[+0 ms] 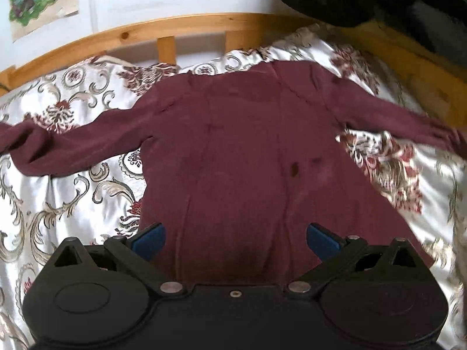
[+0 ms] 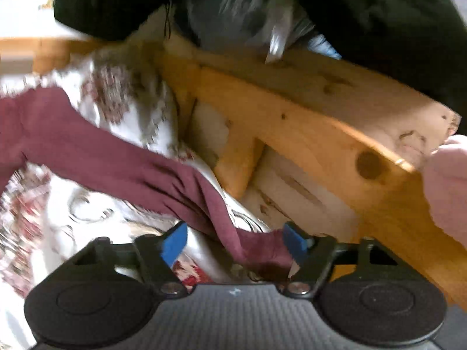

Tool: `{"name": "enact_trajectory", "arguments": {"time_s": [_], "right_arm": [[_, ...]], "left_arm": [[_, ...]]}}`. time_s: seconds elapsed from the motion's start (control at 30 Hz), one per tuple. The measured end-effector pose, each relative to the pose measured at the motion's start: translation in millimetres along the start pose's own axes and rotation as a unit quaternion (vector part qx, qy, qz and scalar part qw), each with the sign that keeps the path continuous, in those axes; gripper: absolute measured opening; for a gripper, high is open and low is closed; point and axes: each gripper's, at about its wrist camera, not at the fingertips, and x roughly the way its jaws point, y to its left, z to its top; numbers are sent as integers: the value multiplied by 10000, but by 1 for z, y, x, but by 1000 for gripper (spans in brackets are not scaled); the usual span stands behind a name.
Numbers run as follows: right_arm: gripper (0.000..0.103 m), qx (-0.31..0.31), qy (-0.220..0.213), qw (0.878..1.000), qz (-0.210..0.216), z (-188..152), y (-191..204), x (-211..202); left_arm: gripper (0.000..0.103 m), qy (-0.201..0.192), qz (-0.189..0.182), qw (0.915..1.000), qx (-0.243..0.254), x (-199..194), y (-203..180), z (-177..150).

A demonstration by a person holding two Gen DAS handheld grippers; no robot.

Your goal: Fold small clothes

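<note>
A maroon long-sleeved top point(image 1: 233, 151) lies flat on the patterned bedspread point(image 1: 67, 192), both sleeves spread out sideways. My left gripper point(image 1: 235, 240) is open, its blue pads wide apart over the hem end of the top, holding nothing. My right gripper point(image 2: 233, 243) is open at the end of the top's right sleeve point(image 2: 122, 163). The sleeve cuff point(image 2: 259, 248) lies between the blue pads, next to the right pad point(image 2: 294, 242), not pinched. This view is blurred.
A wooden bed rail point(image 1: 163, 30) runs along the far side, and a wooden frame point(image 2: 306, 134) stands close on the right. Dark clothing point(image 2: 364, 8) hangs over that frame. A pink cloth point(image 2: 446, 180) is at the right edge. Posters point(image 1: 41, 0) hang on the wall.
</note>
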Motion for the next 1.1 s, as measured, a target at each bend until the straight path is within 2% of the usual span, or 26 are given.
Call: {"name": "enact_trajectory", "arguments": {"time_s": [0.07, 0.1, 0.13, 0.17, 0.2, 0.37, 0.47, 0.57, 0.67, 0.83, 1.1], "right_arm": [[52, 38, 164, 9999, -7, -2, -1, 8], [37, 68, 195, 9998, 23, -3, -3, 9], [15, 141, 202, 9996, 156, -4, -4, 10], [7, 297, 131, 9989, 332, -6, -10, 6], [5, 429, 54, 9981, 431, -7, -12, 3], [4, 929, -247, 9875, 1251, 12, -28, -40], [4, 742, -518, 9811, 1713, 36, -22, -80], [4, 609, -682, 9666, 2393, 60, -4, -109], [4, 407, -752, 9477, 3074, 75, 28, -134], [4, 18, -655, 9181, 3908, 89, 101, -155], [4, -375, -535, 8779, 4744, 93, 204, -168]], "left_arm": [[102, -36, 40, 9998, 190, 0, 0, -4], [102, -45, 54, 9996, 275, 1, -1, -5], [102, -49, 59, 9994, 351, 1, -1, -5], [102, -42, 56, 9991, 411, 2, -1, -5], [102, -25, 51, 9990, 432, 2, -1, -4], [102, -49, -65, 9997, 215, -1, 9, 2], [102, -87, -153, 9998, -105, -4, 20, 7], [102, -105, -215, 9988, -429, -5, 32, 12], [102, -83, -243, 9974, -680, -6, 45, 16], [102, -66, -162, 9952, -964, -7, 70, 16], [102, -20, 118, 9908, -1352, -5, 117, 6]]}}
